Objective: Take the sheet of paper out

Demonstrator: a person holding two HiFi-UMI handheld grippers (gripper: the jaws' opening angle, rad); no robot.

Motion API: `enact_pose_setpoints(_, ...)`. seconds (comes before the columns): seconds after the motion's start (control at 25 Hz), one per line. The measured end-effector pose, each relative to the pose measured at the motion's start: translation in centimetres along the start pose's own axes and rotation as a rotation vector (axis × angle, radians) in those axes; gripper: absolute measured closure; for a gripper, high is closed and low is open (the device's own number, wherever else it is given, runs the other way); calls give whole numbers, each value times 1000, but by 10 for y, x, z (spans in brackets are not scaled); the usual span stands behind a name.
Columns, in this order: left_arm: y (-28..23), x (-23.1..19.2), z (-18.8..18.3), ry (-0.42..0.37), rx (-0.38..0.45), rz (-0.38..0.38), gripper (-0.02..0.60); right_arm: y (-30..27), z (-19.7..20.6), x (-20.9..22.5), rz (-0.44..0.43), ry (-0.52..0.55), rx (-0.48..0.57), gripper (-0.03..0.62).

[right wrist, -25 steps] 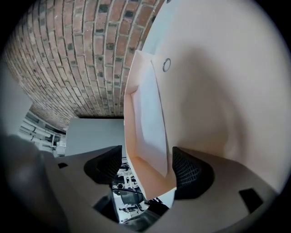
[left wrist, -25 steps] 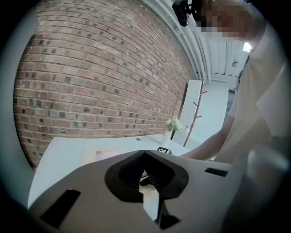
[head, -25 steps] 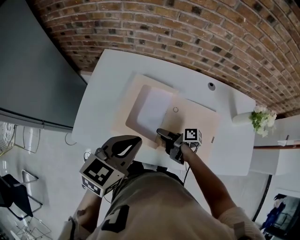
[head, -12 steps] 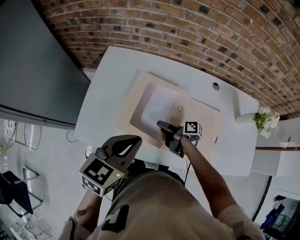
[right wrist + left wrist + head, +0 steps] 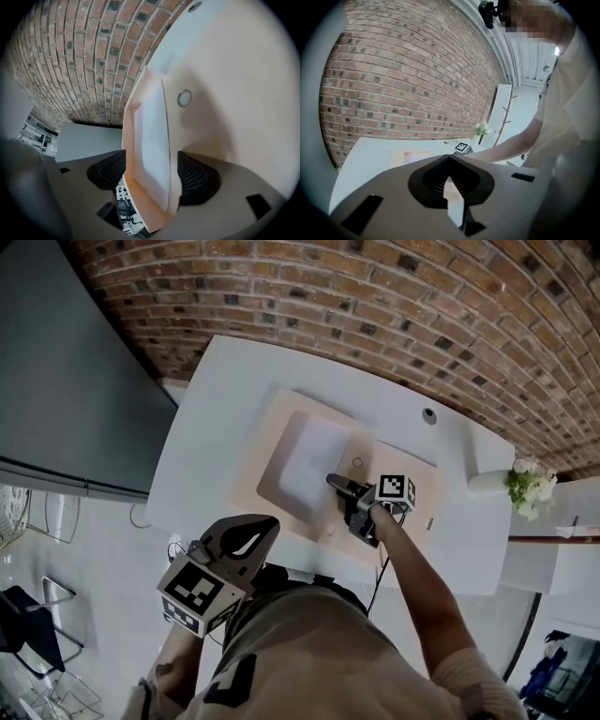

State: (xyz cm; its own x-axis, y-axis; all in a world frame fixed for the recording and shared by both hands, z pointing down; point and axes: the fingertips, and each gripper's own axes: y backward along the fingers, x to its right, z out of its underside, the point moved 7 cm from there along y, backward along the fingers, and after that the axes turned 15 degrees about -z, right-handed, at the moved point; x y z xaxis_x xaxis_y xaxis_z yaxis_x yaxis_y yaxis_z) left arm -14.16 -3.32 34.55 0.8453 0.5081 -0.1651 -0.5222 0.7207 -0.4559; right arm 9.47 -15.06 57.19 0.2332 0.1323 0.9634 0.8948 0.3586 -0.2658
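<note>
**—** Starting big: what lies below the brick wall?

**—** A white table, with a beige folder lying open on it. The sheet of paper rests flat inside the folder's left half.

**—** And the right claw?

**—** It is low over the folder with its jaws well apart, gripping nothing. The sheet's near end shows in the gap between them.

**—** The left claw?

**—** It is close to the person's body, short of the table's near edge. Its jaws are tip to tip with nothing between them.

**—** Anything small?

**—** A round snap on the folder, and flowers at the table's right end.
</note>
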Motion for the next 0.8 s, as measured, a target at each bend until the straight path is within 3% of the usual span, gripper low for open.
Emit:
enact_pose_setpoints(0.2,-3,-3,0,3,-6,-7,568,-24,-12,-7,1,2,-58,258)
enact_pose_setpoints(0.6,0,-15,7,30,-18,-29,568,-47,-17,-12,-35,11,-50,258)
enact_pose_setpoints(0.8,0,-19,6,31,-16,-25,568,-57,-18,-17,-130,34,-20,256)
